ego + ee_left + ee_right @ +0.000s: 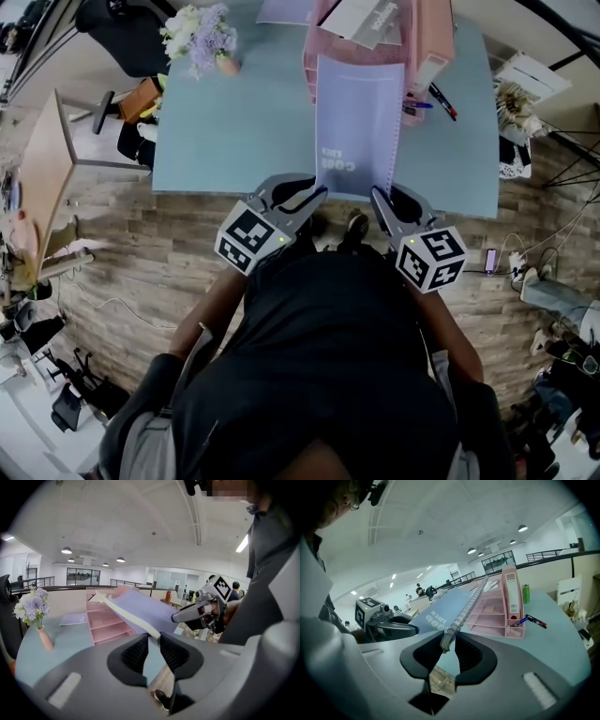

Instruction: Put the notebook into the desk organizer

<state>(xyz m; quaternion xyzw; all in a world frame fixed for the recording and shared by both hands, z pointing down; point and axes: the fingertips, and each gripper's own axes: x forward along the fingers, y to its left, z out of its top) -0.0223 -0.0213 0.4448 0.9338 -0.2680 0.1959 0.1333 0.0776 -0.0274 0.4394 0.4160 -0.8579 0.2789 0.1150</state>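
notebook (359, 122) 1 | desk organizer (434, 33) 1 | pens (442, 100) 2 | flower vase (202, 42) 1 | table (234, 141) 1 | grippers 2: left gripper (312, 190), right gripper (384, 199)

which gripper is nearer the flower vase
Left. The left gripper clamps the notebook corner on the flower vase side; the right gripper clamps its spiral corner, farther over.

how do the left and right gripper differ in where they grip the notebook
The left gripper grips the notebook by its loose page edge; the right gripper grips its spiral binding. In the head view the left gripper holds the near left corner, the right gripper the near right. Both are shut on it.
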